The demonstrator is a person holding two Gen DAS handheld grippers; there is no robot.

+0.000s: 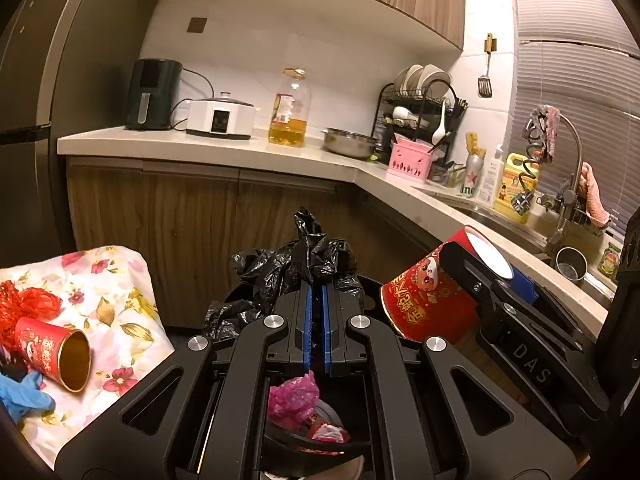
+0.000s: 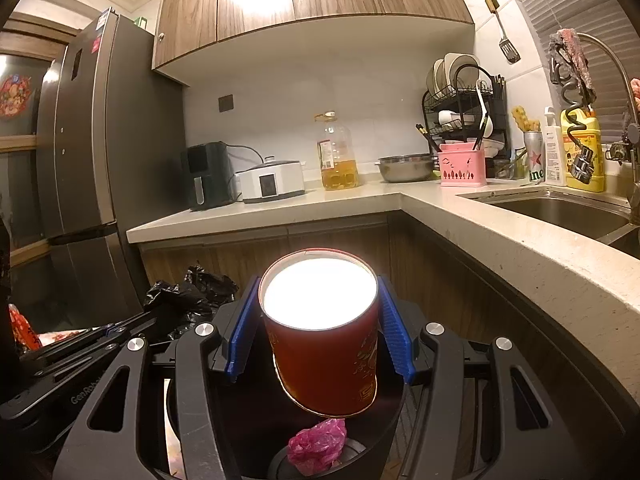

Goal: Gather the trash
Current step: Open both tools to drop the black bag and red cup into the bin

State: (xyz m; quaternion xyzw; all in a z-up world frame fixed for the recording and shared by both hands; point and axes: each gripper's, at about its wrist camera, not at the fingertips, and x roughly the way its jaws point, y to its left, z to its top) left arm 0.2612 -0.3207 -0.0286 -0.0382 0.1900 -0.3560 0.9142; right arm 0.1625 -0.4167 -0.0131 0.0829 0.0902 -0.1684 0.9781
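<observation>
R gripper, frame center, clamps a red cup above the bin. L gripper, center, clenched on black bag. Second cup lower left.

The bin is mostly hidden behind both tools; refrigerator cut off.

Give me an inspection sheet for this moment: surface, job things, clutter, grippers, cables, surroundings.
Surface: floral cloth at left, holding trash.
Job's things: red paper cup held mouth-down over black bin; pink wrapper inside; second red cup lying on the cloth.
Clutter: blue glove, red mesh.
Grippers: left gripper shut on black bin liner; right gripper shut on the cup.
Cables: appliance cords on counter.
Surroundings: kitchen counter, sink, fridge.
</observation>
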